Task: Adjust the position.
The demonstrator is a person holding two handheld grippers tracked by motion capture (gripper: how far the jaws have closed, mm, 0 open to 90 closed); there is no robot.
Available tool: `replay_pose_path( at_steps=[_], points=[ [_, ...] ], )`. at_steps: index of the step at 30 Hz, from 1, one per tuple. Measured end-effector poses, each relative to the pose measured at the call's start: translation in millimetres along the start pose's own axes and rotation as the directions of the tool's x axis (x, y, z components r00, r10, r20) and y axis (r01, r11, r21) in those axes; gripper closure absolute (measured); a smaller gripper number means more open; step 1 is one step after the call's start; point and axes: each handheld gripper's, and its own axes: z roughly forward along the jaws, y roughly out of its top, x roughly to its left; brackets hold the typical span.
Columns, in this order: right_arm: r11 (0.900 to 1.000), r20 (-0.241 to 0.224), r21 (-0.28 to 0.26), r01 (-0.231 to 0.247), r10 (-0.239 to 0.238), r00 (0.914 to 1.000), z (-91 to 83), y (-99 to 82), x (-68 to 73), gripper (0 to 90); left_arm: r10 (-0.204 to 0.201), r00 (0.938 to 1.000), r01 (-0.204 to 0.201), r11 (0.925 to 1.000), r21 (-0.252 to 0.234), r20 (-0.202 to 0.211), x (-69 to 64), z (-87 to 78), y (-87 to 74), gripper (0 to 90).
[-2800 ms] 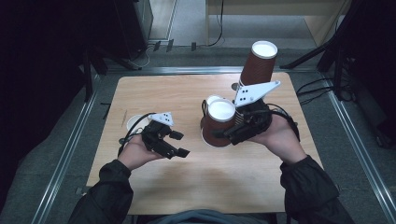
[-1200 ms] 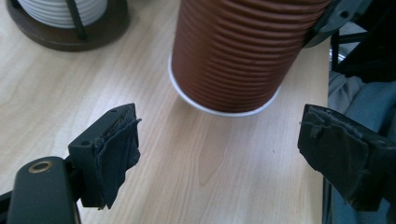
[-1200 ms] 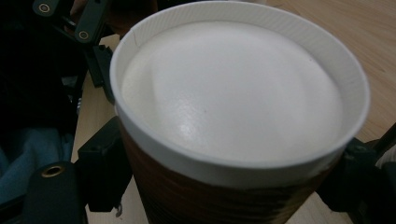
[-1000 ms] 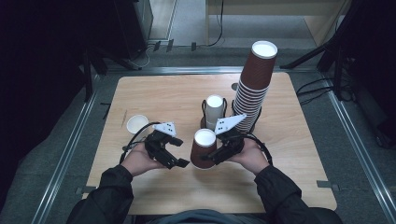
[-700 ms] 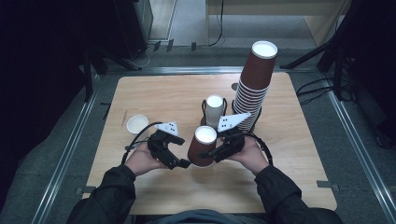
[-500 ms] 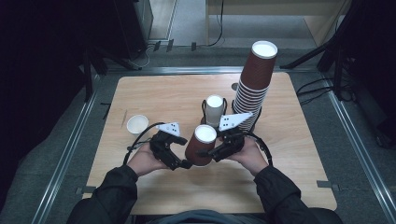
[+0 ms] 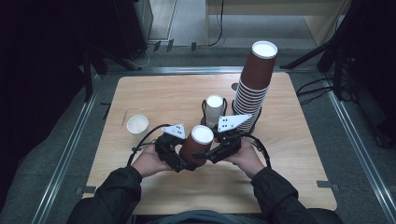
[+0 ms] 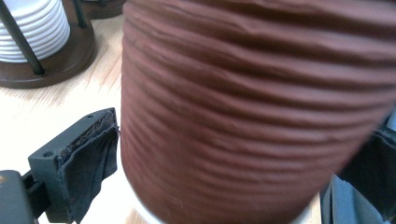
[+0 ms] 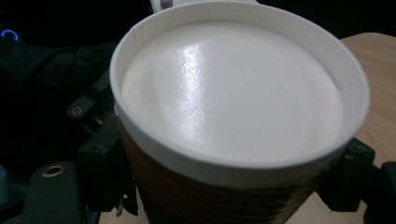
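Between our two grippers a ribbed brown cup (image 7: 196, 145) with a white rim sat upside down; right jaws grasped it, left jaws released.

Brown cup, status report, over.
Right tongs clamped on brown cup, upside down. Left tongs just opened, straddling it. Cup stack behind, nothing blocking.

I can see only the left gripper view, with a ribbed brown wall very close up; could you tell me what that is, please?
Observer: It is a brown cup, upside down; its white base faces up in the right gripper view.
Operator: Is anything holding it?
Observer: Yes, the right gripper grips it, with one jaw on either side.
Operator: What stands behind it?
Observer: A tall stack of brown cups, also upside down, toward the table's far right.
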Motion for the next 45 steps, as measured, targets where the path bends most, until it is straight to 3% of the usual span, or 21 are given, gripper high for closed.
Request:
replay_pose_path(
  at_steps=[4, 12, 19, 24, 30, 34, 42, 45],
  points=[
    [0.9995, -0.015, -0.031, -0.011, 0.010, 0.9998, 1.9, -0.1, 0.3, 18.8, 0.022, 0.9996, -0.022, 0.9997, 0.005, -0.015, -2.8, 0.9, 1.1, 3.4],
    [0.9986, -0.009, -0.049, -0.016, 0.016, 0.9998, 1.2, -1.4, 0.5, 19.9, 0.015, 0.9998, -0.015, 0.9999, 0.001, -0.012, -1.1, -3.4, 0.9, 10.9],
    [0.9989, -0.001, -0.004, -0.048, 0.048, 0.9989, 0.8, 2.8, 2.3, 18.8, 0.029, 0.9996, -0.029, 0.9996, 0.003, -0.001, -0.4, -7.2, 0.0, 12.8],
    [0.9980, 0.028, 0.061, -0.017, 0.015, 0.9995, -0.7, 6.0, 5.6, 16.3, 0.006, 0.9999, -0.007, 1.0000, -0.007, -0.010, 4.3, -17.4, -4.3, 13.1],
    [0.9950, 0.058, 0.097, -0.025, 0.020, 0.9981, -6.6, 5.9, 4.9, 16.2, 0.006, 0.9994, -0.007, 1.0000, -0.007, -0.035, 5.7, -28.2, -7.5, 13.2],
    [0.9893, 0.079, 0.139, -0.044, 0.033, 0.9963, -8.6, 4.4, 6.0, 16.4, 0.017, 0.9982, -0.016, 0.9996, 0.023, -0.057, 5.8, -33.1, -9.2, 13.2],
    [0.9761, 0.120, 0.217, -0.017, -0.009, 0.9927, -11.3, 0.0, 7.0, 16.5, 0.027, 0.9935, -0.020, 0.9979, 0.061, -0.111, 7.6, -41.2, -10.0, 13.1],
    [0.9720, 0.125, 0.234, -0.025, -0.005, 0.9922, -10.7, -3.7, 5.0, 16.6, 0.039, 0.9894, -0.025, 0.9943, 0.104, -0.140, 9.0, -42.7, -9.4, 13.0]
  ],
)
